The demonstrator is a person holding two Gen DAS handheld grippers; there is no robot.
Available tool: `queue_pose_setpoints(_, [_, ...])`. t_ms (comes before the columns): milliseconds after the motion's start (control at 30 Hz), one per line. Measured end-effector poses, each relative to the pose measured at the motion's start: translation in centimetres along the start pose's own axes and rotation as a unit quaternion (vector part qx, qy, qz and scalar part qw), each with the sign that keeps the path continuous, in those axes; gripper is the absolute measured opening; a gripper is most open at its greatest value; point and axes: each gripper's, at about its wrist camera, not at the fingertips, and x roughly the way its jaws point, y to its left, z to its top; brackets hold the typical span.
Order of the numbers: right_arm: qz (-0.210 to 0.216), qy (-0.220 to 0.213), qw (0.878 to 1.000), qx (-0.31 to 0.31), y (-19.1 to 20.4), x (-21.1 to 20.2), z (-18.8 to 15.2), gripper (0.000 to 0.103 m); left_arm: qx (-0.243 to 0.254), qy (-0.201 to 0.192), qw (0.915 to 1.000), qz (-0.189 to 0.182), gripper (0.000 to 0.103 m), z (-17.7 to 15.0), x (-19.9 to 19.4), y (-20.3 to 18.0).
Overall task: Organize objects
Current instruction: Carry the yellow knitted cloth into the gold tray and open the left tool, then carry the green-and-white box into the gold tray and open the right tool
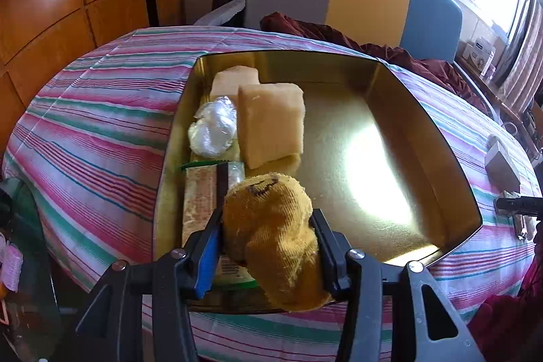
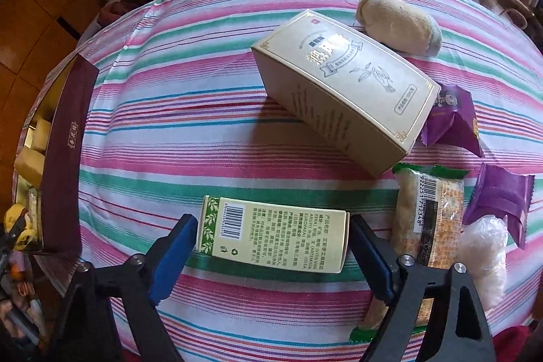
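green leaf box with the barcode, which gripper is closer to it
Right. The right gripper straddles the green leaf box, one finger at each end. The left gripper is away at the gold tin, holding a yellow sock.

- The cloth on the counter is striped in pink, green, white and blue.
- The tin is seen gold inside, dark maroon outside.
- The sock is coloured mustard yellow, with dark marks.
- The small box is printed pale green with a leaf border.
- The large box is coloured cream, edged in gold.
- The packets are coloured purple.
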Motion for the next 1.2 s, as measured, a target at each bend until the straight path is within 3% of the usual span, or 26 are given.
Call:
queue_pose_setpoints(67, [-0.011, -0.006, 1.0, 0.0, -0.1, -0.2, -0.1, 0.075, 0.001, 0.003, 1.0, -0.001, 0.05, -0.1, 0.1, 0.1])
queue_pose_setpoints(233, [-0.025, -0.014, 1.0, -0.01, -0.2, -0.5, -0.3, 0.074, 0.007, 0.014, 0.9996, -0.024, 0.053, -0.3, 0.5, -0.1])
queue_pose_setpoints(333, [-0.032, -0.016, 0.999, -0.016, 0.1, -0.3, -0.3, 0.074, 0.016, 0.019, 0.9988, -0.042, 0.061, -0.5, 0.6, -0.4])
queue_pose_setpoints(500, [-0.049, -0.02, 0.998, -0.027, 0.6, -0.2, -0.4, 0.074, 0.02, 0.001, 0.9981, -0.058, 0.065, -0.6, -0.2, 0.1])
queue_pose_setpoints(800, [-0.059, -0.025, 0.998, -0.022, 0.5, -0.8, -0.6, 0.072, -0.041, -0.038, 0.9974, -0.044, 0.065, -0.2, -2.2, 3.7])
queue_pose_setpoints(933, [-0.047, -0.051, 0.998, -0.003, 1.1, -2.7, -0.6, 0.072, -0.063, -0.054, 0.9962, -0.027, 0.065, 0.0, -2.7, 4.9])
queue_pose_setpoints(1067, [-0.013, -0.089, 0.996, -0.026, 5.5, -5.0, 0.8, 0.072, -0.077, -0.06, 0.9951, -0.013, 0.065, -0.1, -2.9, 5.6])
queue_pose_setpoints(1200, [0.057, -0.12, 0.988, -0.084, 13.9, -6.8, 2.9, 0.073, -0.103, -0.057, 0.9931, -0.003, 0.065, 0.0, -2.9, 6.6])
